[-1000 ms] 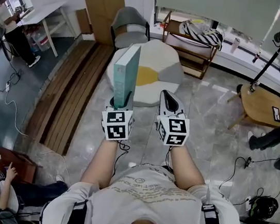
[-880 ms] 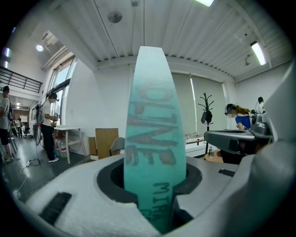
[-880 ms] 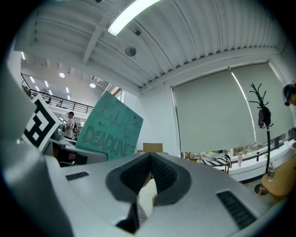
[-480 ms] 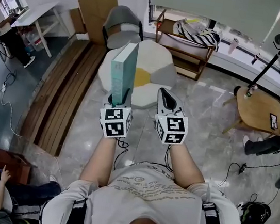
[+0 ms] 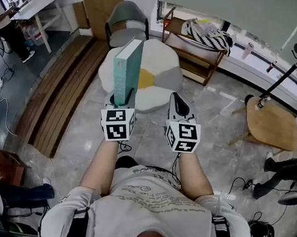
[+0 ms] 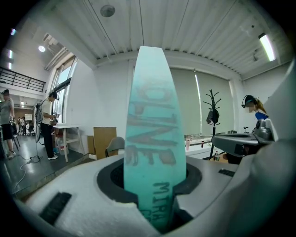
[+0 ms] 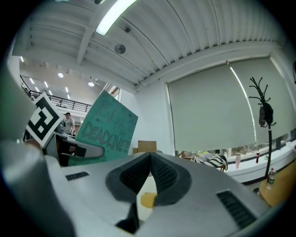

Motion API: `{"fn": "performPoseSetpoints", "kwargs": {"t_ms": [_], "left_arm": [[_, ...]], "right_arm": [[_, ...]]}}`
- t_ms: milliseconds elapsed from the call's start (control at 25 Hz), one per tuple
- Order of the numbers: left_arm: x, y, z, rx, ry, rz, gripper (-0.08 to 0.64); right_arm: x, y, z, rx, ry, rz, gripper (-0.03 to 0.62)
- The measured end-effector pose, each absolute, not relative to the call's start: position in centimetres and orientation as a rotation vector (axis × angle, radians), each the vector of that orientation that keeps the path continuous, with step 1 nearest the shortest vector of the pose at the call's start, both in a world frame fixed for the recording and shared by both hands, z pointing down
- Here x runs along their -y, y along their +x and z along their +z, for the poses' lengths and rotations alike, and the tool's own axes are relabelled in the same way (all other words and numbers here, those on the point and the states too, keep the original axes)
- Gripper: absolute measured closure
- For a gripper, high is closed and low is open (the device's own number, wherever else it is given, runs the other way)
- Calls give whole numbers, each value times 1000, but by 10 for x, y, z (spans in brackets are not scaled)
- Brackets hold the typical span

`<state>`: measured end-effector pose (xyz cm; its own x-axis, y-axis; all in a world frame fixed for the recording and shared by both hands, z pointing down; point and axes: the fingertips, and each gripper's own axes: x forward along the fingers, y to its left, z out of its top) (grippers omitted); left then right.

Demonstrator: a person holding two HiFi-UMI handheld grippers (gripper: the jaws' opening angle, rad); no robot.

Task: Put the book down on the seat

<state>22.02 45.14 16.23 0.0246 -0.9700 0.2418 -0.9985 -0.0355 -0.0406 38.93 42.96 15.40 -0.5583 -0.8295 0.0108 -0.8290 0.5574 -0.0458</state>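
A: Down on the floor?
B: Round white seat, ahead.
A: And held?
B: Teal book, upright, off the seat, clamped low in left gripper fingers. Right gripper alongside, fingers pressed together, empty.

We get bright, even indoor light; a long white ceiling strip lamp glares above the right gripper. Close before the left gripper, the teal book blurs; edges bow, corners black.
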Motion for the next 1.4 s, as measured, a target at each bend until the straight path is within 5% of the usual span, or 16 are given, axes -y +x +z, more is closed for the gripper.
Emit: {"fn": "performPoseSetpoints", "kwargs": {"t_ms": [1400], "left_arm": [[-205, 67, 169, 2006, 2191, 259, 394]], "right_arm": [[-191, 223, 156, -2795, -1502, -32, 563]]}}
